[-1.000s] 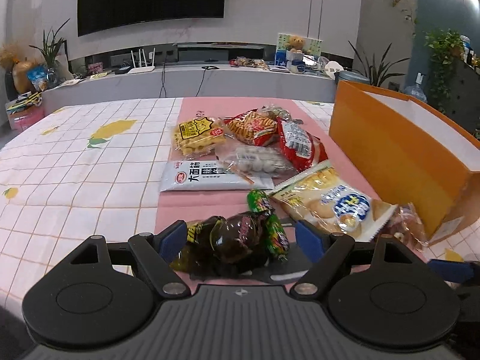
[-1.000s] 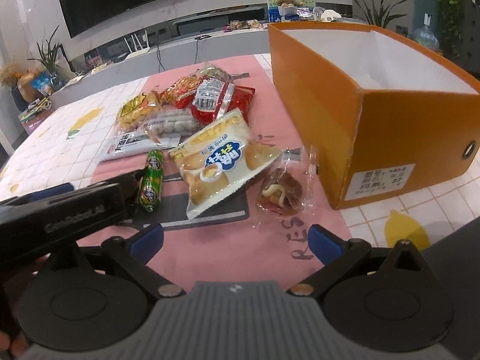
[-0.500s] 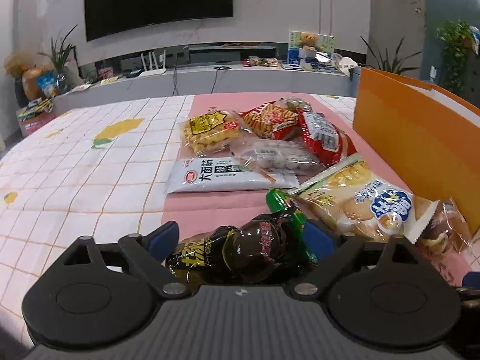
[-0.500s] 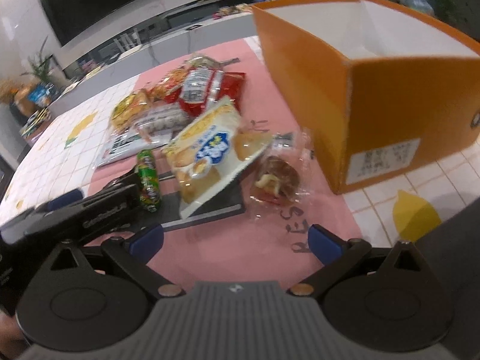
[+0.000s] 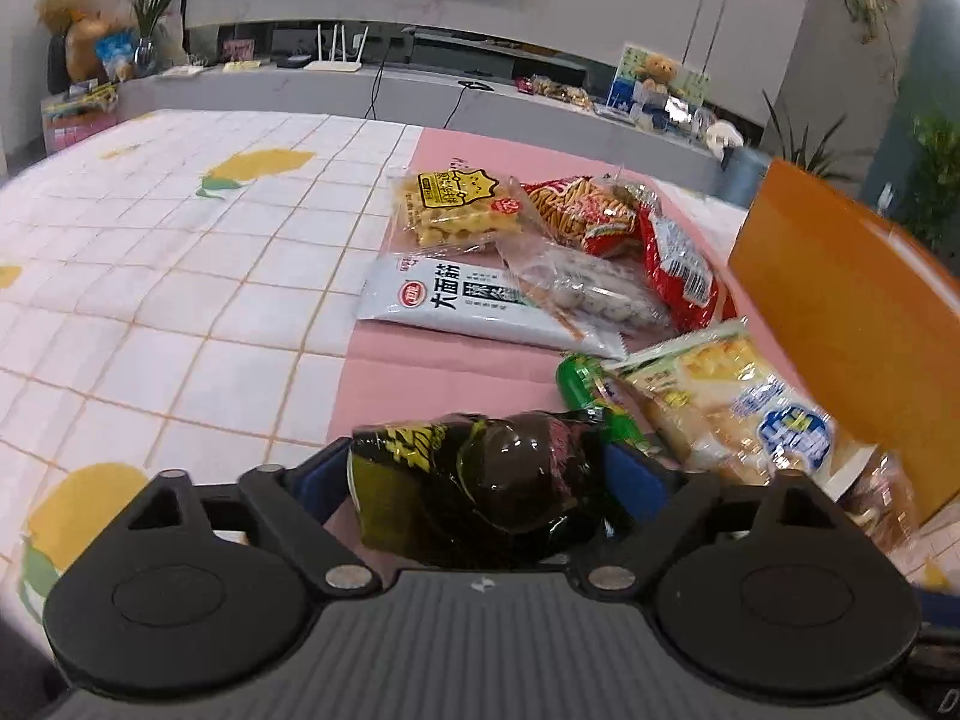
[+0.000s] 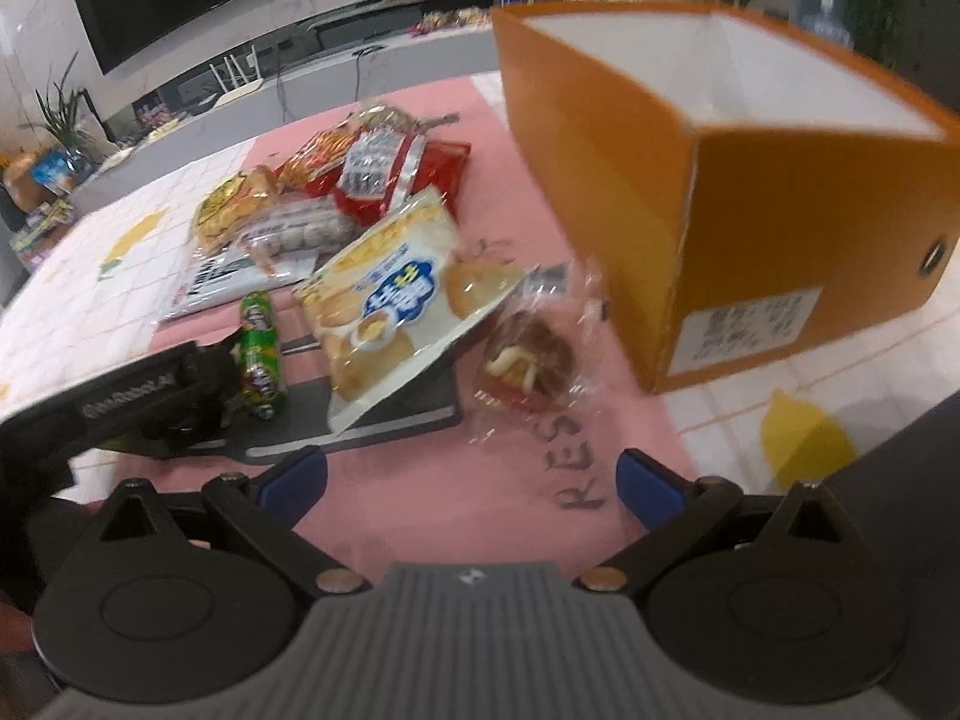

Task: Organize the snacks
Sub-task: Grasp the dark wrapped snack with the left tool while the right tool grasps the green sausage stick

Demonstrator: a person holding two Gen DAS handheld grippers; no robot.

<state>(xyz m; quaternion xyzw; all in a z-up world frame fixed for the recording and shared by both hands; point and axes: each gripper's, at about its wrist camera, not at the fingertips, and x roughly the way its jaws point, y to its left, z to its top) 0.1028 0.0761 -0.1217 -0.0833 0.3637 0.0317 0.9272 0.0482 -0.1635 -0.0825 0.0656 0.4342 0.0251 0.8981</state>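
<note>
1. Snacks lie in a loose heap on the pink mat point(image 6: 420, 516) in the middle of the counter point(image 5: 150, 276), which is covered with a white tiled cloth printed with yellow fruit.
2. Left gripper point(image 5: 480, 474): its blue-padded fingers point(image 5: 636, 474) are pressed against both sides of a dark glossy snack pack point(image 5: 480, 480), pinching it just above the mat. In the right wrist view this gripper's black body point(image 6: 138, 402) sits at the left, beside the green candy roll point(image 6: 261, 354).
3. Toward the far edge of the counter lie a yellow waffle pack point(image 5: 456, 210), then a red pack of stick snacks point(image 5: 576, 210) and a red bag with a white label point(image 5: 678, 264).
4. In front of these rest a long white noodle pack point(image 5: 474, 306) and, partly on top of it, a clear pack of skewered balls point(image 5: 582, 294).
5. Nearer, the green candy roll lies partly on a dark grey card point(image 6: 408, 408), and the pale biscuit bag point(image 6: 390, 300) overlaps that card too.
6. A clear-wrapped pastry point(image 6: 528, 360) lies just beside the biscuit bag, between it and the box.
7. Right gripper point(image 6: 471, 480): its fingers point(image 6: 294, 480) are spread wide with nothing between them, above the mat's lettering near the counter's front edge.
8. An orange box point(image 6: 750, 228) stands open-topped toward the right edge of the counter, its white inside empty as far as shows, with a label on its near end.
</note>
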